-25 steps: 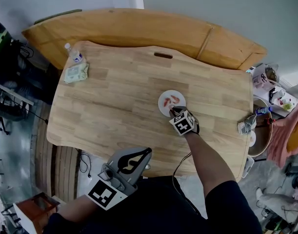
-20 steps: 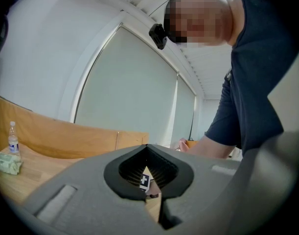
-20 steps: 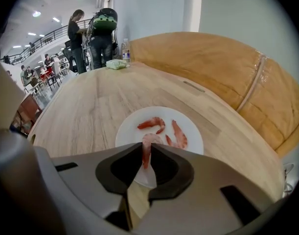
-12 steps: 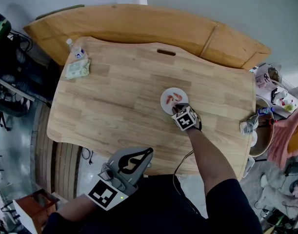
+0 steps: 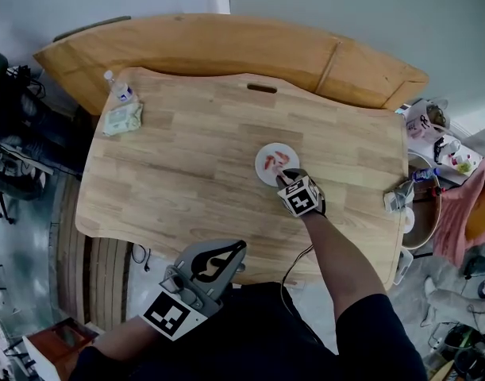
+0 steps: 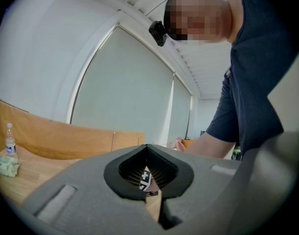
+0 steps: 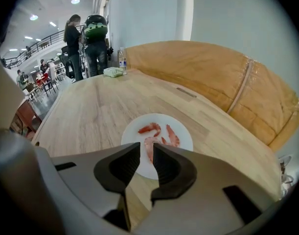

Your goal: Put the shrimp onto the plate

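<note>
While the left gripper [image 5: 239, 248] hangs nearest the person's body, just off the 6 o'clock edge of the tabletop [image 5: 186, 157], its jaws meet at the tips and hold nothing. In the left gripper view only the hollow behind those closed tips is open.

Farther out, the person's bare forearm [image 5: 336, 256] reaches over the tabletop's 5 o'clock edge toward 11 o'clock. It carries the right gripper [image 5: 280, 178] to the 6 o'clock rim of the plate [image 5: 263, 167].

In the right gripper view the right gripper [image 7: 146, 148] has its jaws a narrow gap apart. The tail end of the nearest shrimp [image 7: 149, 148] shows in that gap. This shrimp lies on the plate [image 7: 132, 138], and the jaws do not look pressed onto it.

Three shrimp [image 7: 150, 128] in all lie on the white plate. One curls at 11 o'clock of the plate's middle, one runs straight at 2 o'clock, and the nearest one is at 6 o'clock. The plate itself sits flat on the wood, just to the 3 o'clock side of the tabletop's middle.

Beyond it, a dark slot [image 5: 262, 89] is cut near the tabletop's 12 o'clock edge. At the 10 o'clock corner a water bottle [image 5: 119, 90] stands upright, with a packet of wipes [image 5: 123, 119] just beside it toward 6 o'clock. A curved wooden panel [image 5: 226, 46] wraps the tabletop's far side. In the right gripper view, people [image 7: 73, 38] stand past the bottle's end of the tabletop, one of them with a green backpack.
</note>
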The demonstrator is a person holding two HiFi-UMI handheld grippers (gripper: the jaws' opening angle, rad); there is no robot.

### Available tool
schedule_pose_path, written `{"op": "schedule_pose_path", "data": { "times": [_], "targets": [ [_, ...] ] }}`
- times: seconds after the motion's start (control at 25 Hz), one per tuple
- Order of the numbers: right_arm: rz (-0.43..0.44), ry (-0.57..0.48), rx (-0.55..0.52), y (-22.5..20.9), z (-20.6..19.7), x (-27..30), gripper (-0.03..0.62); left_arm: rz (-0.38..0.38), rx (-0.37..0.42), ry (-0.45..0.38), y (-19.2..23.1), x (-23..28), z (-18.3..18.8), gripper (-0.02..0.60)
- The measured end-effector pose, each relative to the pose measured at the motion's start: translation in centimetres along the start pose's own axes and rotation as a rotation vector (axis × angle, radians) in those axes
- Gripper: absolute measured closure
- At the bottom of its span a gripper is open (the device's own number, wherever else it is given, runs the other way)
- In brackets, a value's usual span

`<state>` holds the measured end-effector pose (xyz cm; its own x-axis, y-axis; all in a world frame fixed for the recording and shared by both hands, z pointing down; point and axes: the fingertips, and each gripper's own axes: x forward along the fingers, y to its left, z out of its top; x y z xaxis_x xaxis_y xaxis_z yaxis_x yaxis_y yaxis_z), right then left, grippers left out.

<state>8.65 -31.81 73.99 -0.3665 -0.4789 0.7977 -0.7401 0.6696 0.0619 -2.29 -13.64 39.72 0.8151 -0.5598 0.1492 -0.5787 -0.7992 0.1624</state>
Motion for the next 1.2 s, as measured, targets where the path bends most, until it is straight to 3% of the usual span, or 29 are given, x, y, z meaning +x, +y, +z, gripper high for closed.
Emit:
{"op": "schedule_pose_path", "data": {
  "times": [0.44, 0.8, 1.2],
  "targets": [
    [-0.031, -0.181, 0.076, 4.0, 2.8, -9.4, 0.505, -0.040, -0.011, -0.025, -0.6, -1.2, 0.3, 0.584],
    [0.030, -0.366, 0.133, 11.1, 6.5, -19.4, 0.510, -0.083, -0.016, -0.045, -1.6, -1.3, 0.6, 0.584],
    [0.022, -0.544, 0.200, 14.7, 8.8, -28.8, 0.523, -0.148, -0.006, -0.052, -3.7, -1.2, 0.6, 0.584]
  ]
}}
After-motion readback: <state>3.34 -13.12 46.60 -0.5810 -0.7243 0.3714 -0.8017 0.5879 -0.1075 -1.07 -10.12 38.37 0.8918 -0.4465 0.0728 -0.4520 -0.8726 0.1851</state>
